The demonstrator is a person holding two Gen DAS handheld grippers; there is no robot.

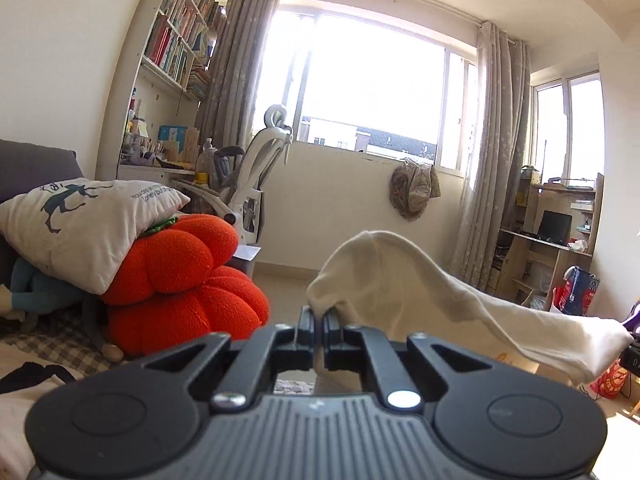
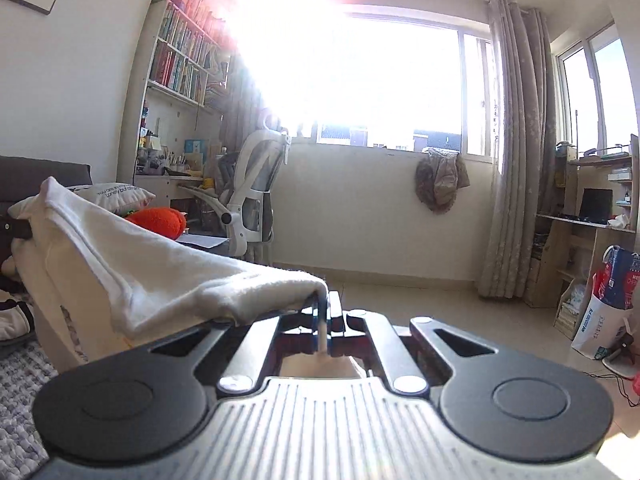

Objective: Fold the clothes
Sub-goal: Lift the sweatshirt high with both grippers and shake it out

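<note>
Presently your left gripper (image 1: 319, 314) and right gripper (image 2: 327, 307) each clamp a corner of the cloth (image 1: 404, 276), stretched between them.

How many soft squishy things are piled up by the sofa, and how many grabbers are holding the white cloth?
Orange pumpkin cushions: 2
White printed pillow: 1
Blue plush toy: 1
Grippers shut on the white cloth: 2, the left gripper and the right gripper
Total: 4 soft things, 2 grippers, 6 in all.
</note>
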